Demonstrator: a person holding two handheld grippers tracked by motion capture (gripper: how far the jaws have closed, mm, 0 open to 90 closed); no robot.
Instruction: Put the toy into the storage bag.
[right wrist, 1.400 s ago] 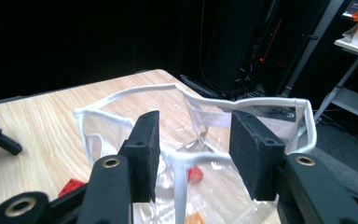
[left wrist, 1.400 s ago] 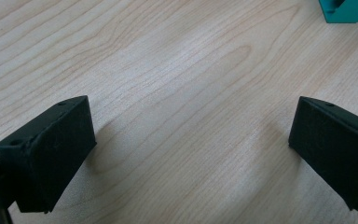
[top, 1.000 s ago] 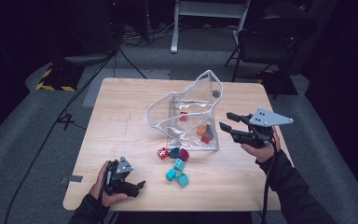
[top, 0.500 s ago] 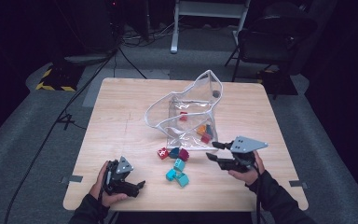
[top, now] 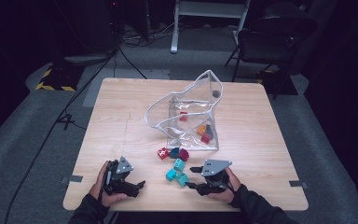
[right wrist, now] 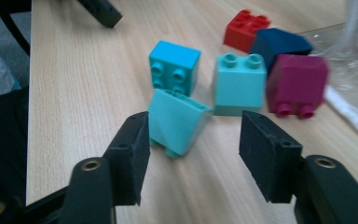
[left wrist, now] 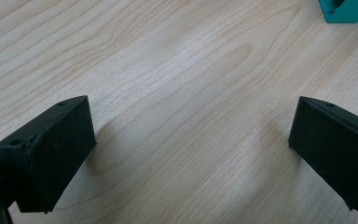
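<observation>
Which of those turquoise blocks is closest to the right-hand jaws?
The tilted turquoise block, lying just ahead of the open jaws; the other two turquoise blocks sit behind it.

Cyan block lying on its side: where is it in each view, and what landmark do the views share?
High view: cyan block low centre, just left of two teal blocks.
Left gripper view: likely the block cut off at the top right corner.
Right gripper view: upper centre, studs toward the camera.
Shared landmark: the table.

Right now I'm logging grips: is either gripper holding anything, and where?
Nothing held. The right gripper, jaws just opening, faces a teal block; the left gripper is open.
</observation>
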